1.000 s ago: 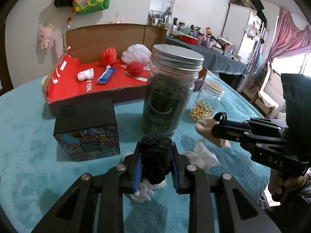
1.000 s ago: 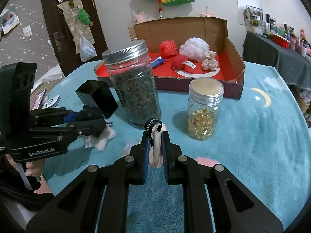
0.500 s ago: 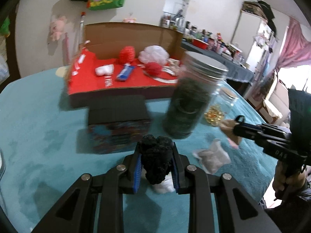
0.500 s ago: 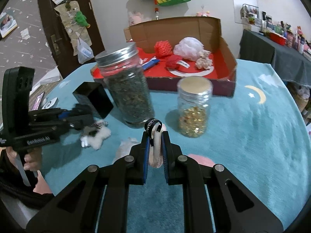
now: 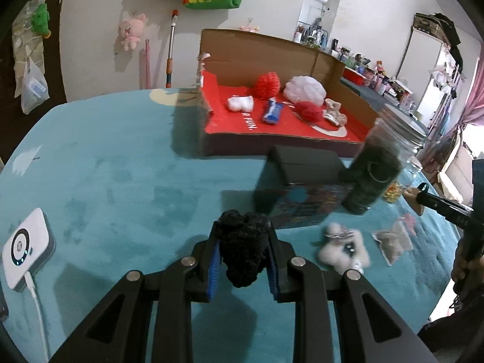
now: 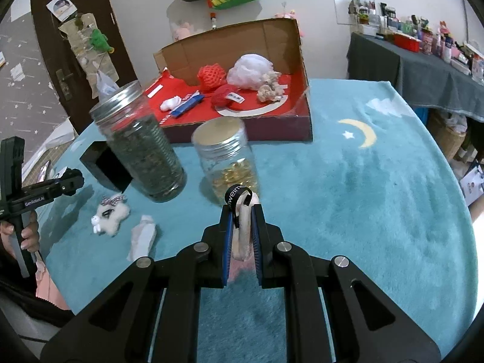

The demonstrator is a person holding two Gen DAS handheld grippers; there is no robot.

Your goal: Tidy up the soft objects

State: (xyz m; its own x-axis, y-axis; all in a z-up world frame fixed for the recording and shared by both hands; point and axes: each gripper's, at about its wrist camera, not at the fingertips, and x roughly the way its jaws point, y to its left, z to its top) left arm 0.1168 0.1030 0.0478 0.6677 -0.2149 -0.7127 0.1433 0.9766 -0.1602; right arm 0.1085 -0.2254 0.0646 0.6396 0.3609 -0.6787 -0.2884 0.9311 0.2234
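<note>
Left gripper [image 5: 242,260]: clamped on a black fuzzy lump [image 5: 243,249] that fills the gap between the blue pads and bulges above and below them; no clear long axis, roughly round
Right gripper [image 6: 242,236]: narrow, closed on a pale flat soft piece [image 6: 243,230] with a black strap loop [image 6: 237,196] at its far tip; long axis runs along the fingers, loop end pointing away from the camera
Near on the teal cloth [image 6: 363,196]: a small white plush animal [image 6: 109,214] lying flat, bow toward the jars; just beside it a pale crumpled packet [image 6: 143,236]
Middle: tall jar of dark leaves [image 6: 142,148], tilted in this view; short jar of gold pieces [image 6: 227,160]; black box [image 6: 106,166] behind the tall jar
Far: open cardboard box [image 6: 242,48] with red floor, holding red mesh balls, a white mesh puff [image 6: 251,68] and a blue wrapper
</note>
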